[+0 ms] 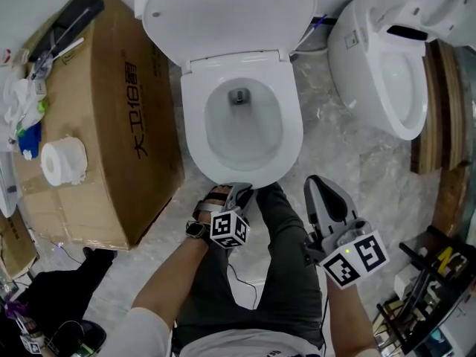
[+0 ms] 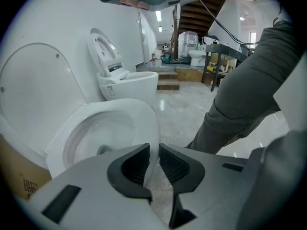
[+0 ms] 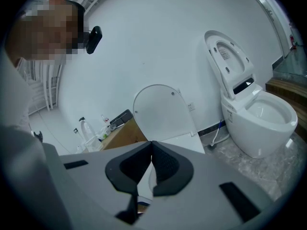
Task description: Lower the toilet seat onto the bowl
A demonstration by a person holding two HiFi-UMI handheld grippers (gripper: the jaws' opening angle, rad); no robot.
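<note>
Pinching the front edge of the toilet seat (image 1: 195, 136), the left tool (image 1: 239, 190) is almost closed. The seat looks flat on the bowl (image 1: 242, 129) already. The right tool (image 1: 321, 193) is closed, holding nothing. Next, let go gently.

The toilet bowl (image 1: 245, 129) is placed at upper centre of the head view, with the seat (image 1: 195, 125) laid on it and the lid (image 1: 223, 10) stood up behind; a cardboard box (image 1: 126, 88) is set just left of the bowl, with a paper roll (image 1: 62, 162) on it; a second toilet (image 1: 387, 73) is found at upper right; the seat's front edge is held between the jaws of the left gripper (image 1: 242, 190), below the bowl; the right gripper (image 1: 318, 183) is kept apart at lower right.
</note>
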